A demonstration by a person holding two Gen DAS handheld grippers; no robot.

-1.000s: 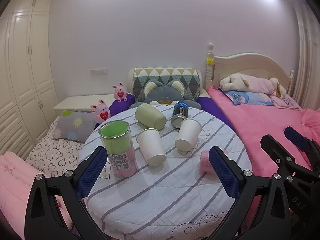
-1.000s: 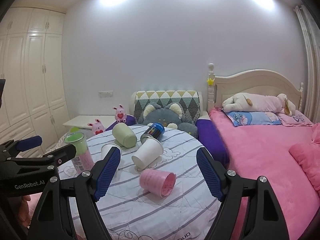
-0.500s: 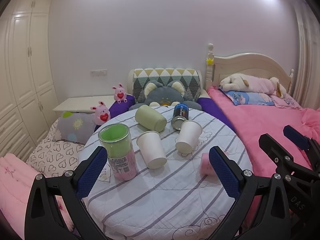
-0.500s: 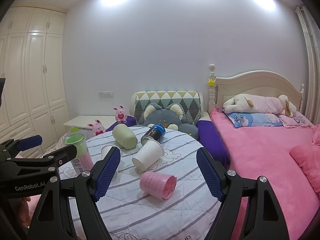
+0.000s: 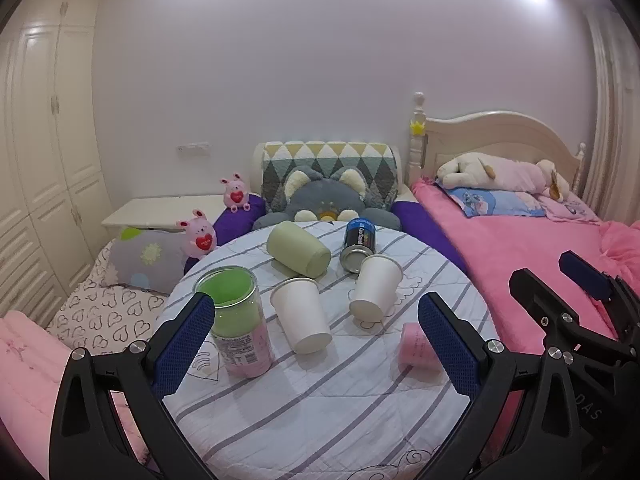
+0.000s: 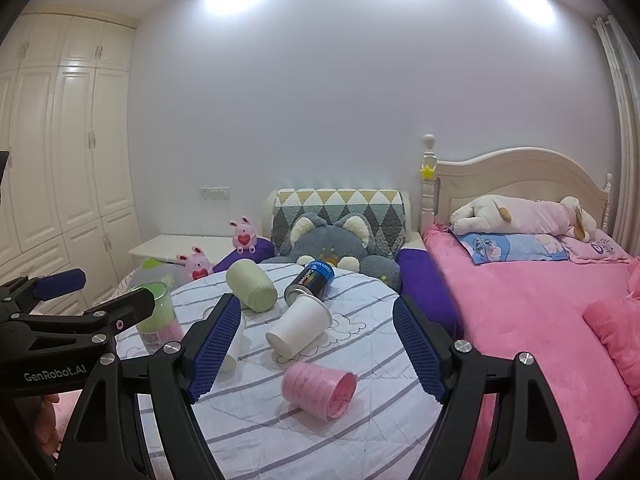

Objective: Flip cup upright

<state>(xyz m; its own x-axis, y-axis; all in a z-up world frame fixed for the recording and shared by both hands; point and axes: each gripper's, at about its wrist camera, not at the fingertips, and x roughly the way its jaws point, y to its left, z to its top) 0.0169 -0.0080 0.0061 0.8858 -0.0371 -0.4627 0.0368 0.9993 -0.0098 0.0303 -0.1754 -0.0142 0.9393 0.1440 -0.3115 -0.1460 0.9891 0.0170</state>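
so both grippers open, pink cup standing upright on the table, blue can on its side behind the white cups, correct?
One error: the pink cup is not upright. The right wrist view shows it lying on its side on the table, mouth facing right. Both the left gripper and right gripper are open, and the blue can does lie on its side.

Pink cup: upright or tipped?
Tipped. The pink cup lies on its side on the table, open mouth facing right.

Four tipped cups [image 6: 319, 385], one can [image 6: 310, 279], one jar [image 5: 237, 323].
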